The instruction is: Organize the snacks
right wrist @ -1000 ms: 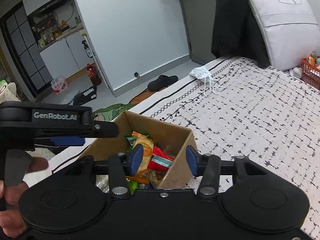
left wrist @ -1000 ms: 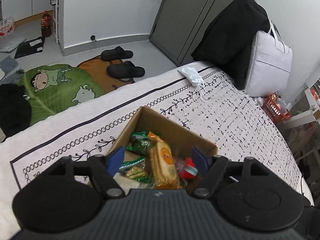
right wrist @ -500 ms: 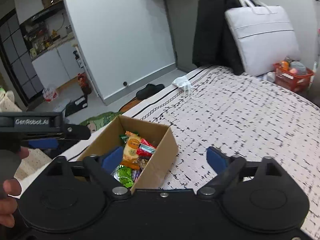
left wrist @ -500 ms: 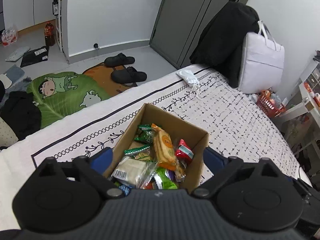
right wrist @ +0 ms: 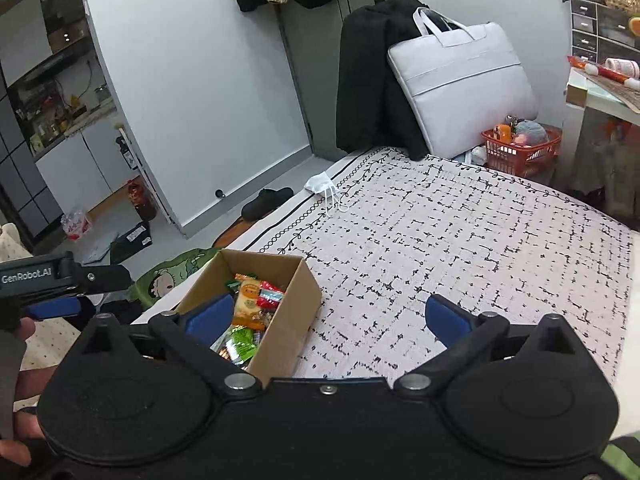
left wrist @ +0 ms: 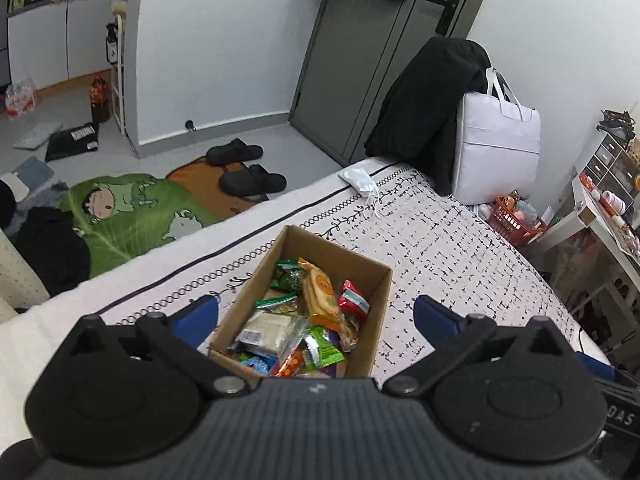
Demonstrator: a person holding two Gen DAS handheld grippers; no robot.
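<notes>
A brown cardboard box stands on the bed, holding several wrapped snacks: an orange cracker pack, a red pack, a green pack and a white pack. My left gripper hovers above and behind the box. Its jaws are opening wide and hold nothing; the box only appears between them from above. My right gripper hangs to the right of the box, jaws also opening, nothing gripped. The left gripper's fingers show at the left edge of the right wrist view.
The bed cover has a black dash pattern. A white face mask lies near its far edge. A white bag and black coat lean at the far corner. An orange basket, slippers and a green mat are on the floor.
Both grippers drew back and up from the box, which now looks smaller and lower. Both pairs of jaws spread from half closed near the box's contents and wall to wide apart.
</notes>
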